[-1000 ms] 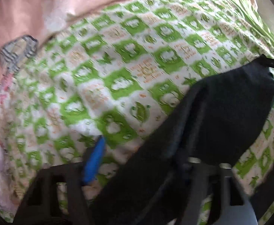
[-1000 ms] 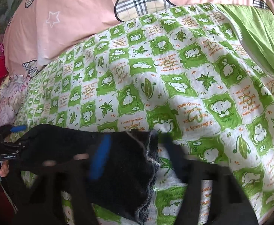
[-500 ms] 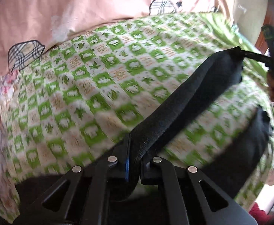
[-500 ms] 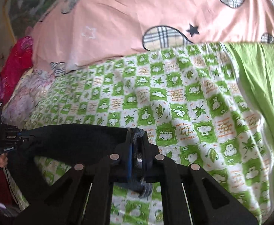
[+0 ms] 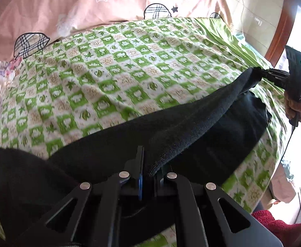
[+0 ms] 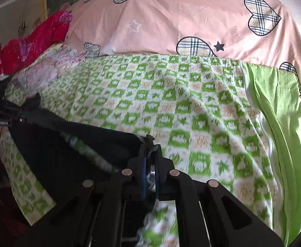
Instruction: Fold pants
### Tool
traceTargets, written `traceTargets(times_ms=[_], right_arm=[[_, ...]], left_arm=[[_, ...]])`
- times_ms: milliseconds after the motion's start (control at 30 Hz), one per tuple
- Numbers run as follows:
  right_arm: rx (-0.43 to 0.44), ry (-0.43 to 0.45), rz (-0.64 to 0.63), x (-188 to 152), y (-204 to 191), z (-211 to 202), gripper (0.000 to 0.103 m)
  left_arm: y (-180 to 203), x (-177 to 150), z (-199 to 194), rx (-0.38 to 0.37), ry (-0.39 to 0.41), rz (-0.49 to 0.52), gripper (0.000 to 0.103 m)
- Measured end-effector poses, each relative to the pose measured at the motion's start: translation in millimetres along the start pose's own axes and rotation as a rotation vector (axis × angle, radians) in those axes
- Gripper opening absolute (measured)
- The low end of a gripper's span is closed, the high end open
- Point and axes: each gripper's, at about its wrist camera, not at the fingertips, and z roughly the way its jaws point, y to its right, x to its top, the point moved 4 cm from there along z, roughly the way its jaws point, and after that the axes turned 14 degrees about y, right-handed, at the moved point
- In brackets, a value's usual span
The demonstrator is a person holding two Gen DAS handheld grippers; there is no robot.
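Pants (image 5: pixel 191 127), black, stretched in a band above the bed, one end pinched in the pressed-together jaws of the left gripper (image 5: pixel 148 173), the other in the closed jaws of the right gripper (image 6: pixel 150 160). Beneath, green-and-white checked bedspread (image 6: pixel 191 107). Behind, pink quilt (image 6: pixel 171 20) with plaid hearts; at far left, red fabric (image 6: pixel 27 41).
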Motion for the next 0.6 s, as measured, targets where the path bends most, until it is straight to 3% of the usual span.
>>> traceTargets(times_ms=[300, 600], right_arm=[[-0.006, -0.033, -0.035, -36, -16, -33, 0.007], [-0.037, -0.105, -0.014, -72, -17, -37, 0.007]], left_arm=[[23, -39, -18, -0.01, 0.004, 0.04, 0.004], [38, -64, -11, -0.016, -0.018, 0.091, 0.005]])
